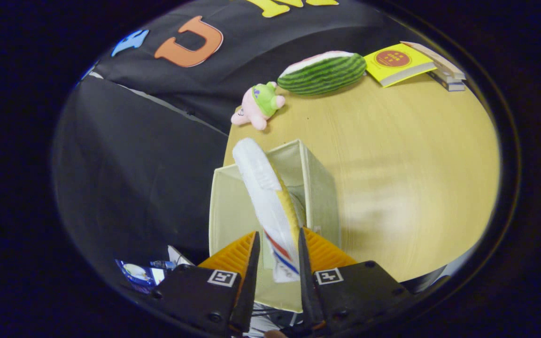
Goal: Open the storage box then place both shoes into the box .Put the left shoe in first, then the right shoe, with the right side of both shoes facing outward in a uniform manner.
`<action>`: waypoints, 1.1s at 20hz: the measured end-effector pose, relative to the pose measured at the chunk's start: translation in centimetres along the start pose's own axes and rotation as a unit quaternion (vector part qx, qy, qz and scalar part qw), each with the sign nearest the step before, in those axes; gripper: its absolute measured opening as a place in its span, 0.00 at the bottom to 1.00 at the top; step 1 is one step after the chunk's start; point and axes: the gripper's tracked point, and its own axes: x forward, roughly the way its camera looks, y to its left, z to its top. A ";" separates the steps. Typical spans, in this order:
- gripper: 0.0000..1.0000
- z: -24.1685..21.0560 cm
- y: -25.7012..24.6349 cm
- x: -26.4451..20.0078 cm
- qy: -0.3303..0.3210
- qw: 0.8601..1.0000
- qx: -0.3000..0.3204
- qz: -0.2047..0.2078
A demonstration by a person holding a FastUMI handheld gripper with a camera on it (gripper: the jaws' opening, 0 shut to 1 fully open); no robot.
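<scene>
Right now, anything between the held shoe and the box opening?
Nothing visible. The gripper is shut on the white shoe, which hangs directly over the open storage box. The plush toy and watermelon toy lie well beyond on the table.

White shoe [268, 197]; cream box [320, 188]

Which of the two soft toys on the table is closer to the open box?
The small pink and green plush toy; the watermelon plush lies farther beyond the box, near the books.

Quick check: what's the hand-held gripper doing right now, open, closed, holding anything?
Hand-held gripper: closed on the white shoe, both fingers pressing it, held over the open storage box.
</scene>
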 end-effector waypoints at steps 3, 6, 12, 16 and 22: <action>0.57 -0.2 0.3 -0.9 -0.009 1.000 -0.013 0.005; 0.67 -0.1 0.3 -2.0 -0.030 0.999 -0.036 0.006; 0.78 3.4 -0.5 -7.1 -0.187 0.975 -0.120 -0.009; 0.78 5.3 -1.9 -12.7 -0.313 0.936 -0.159 -0.028; 1.00 5.6 -4.6 -20.8 -0.499 0.828 -0.233 -0.107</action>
